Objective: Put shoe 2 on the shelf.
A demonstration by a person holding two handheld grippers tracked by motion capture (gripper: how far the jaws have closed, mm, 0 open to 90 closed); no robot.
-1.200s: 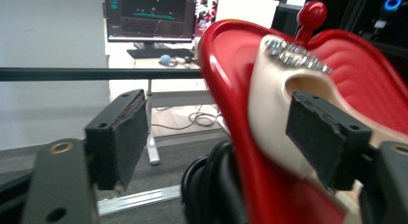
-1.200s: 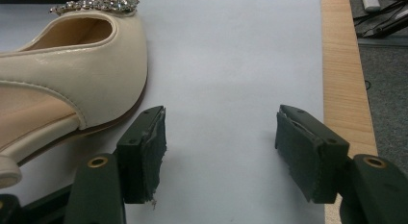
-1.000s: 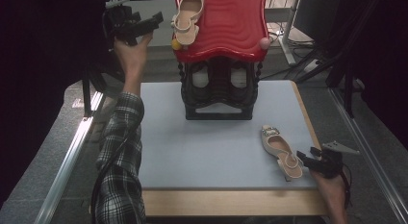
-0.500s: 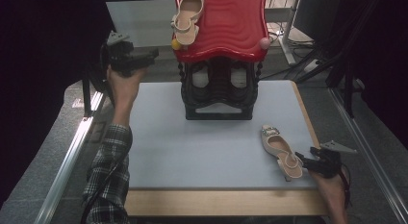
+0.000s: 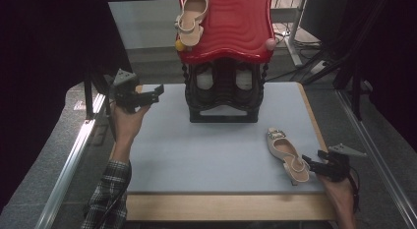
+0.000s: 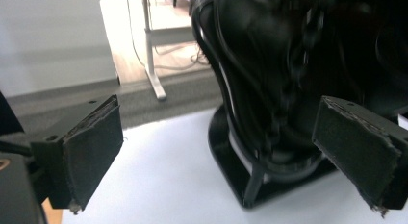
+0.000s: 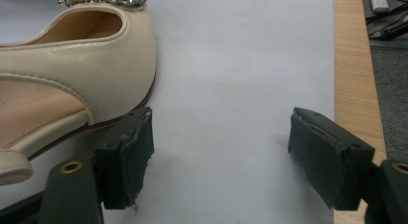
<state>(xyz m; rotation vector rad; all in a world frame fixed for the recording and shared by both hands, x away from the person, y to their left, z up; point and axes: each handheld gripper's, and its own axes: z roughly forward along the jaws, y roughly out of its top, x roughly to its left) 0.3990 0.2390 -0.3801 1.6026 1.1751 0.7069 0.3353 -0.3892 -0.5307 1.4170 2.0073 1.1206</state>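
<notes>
In the right gripper view the beige shoe [image 7: 72, 84] is cut off by the left and top edges, its heel out of frame. In the left gripper view the black rack [image 6: 288, 89] is blurred and runs past the top edge. In the high view the red shelf [image 5: 236, 22] is cropped above

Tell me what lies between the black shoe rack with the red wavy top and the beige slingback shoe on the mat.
In the high view, only bare grey-blue mat lies between the black shoe rack and the beige slingback shoe.
</notes>
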